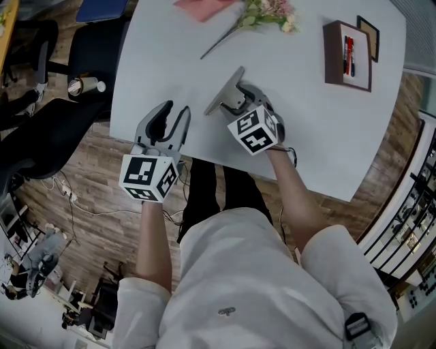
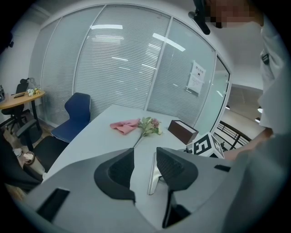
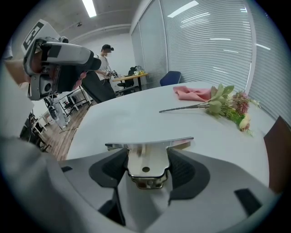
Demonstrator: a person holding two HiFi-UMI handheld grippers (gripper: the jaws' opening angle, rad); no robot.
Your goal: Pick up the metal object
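Right gripper (image 1: 237, 97) (image 3: 146, 157) has its two jaws closed against the sides of the metal object (image 1: 222, 95) (image 3: 150, 143), a shiny flat plate with a small hole in it and a long straight blade across its far end. The jaws stand wide, because the plate is broad, and both dark pads press on its edges. The object sits toward the middle of the white table (image 1: 327, 136), a little in from the near edge, and its blade appears to rest on the tabletop.

The left gripper (image 1: 175, 116) (image 2: 145, 157) is just inside the near edge, beside the right one. Its jaws are parted and hold nothing; through the gap you see only the tabletop and the metal object further on.

Along the far edge lie a sprig of flowers (image 1: 267, 12) (image 2: 150, 125) (image 3: 229, 107), its stem pointing back toward the middle, and a pink cloth (image 1: 204, 7) (image 2: 125, 126) (image 3: 193, 93) just beside it. A brown box (image 1: 347, 54) (image 2: 183, 131) with pens in it stands near the far right corner, well apart from both grippers.
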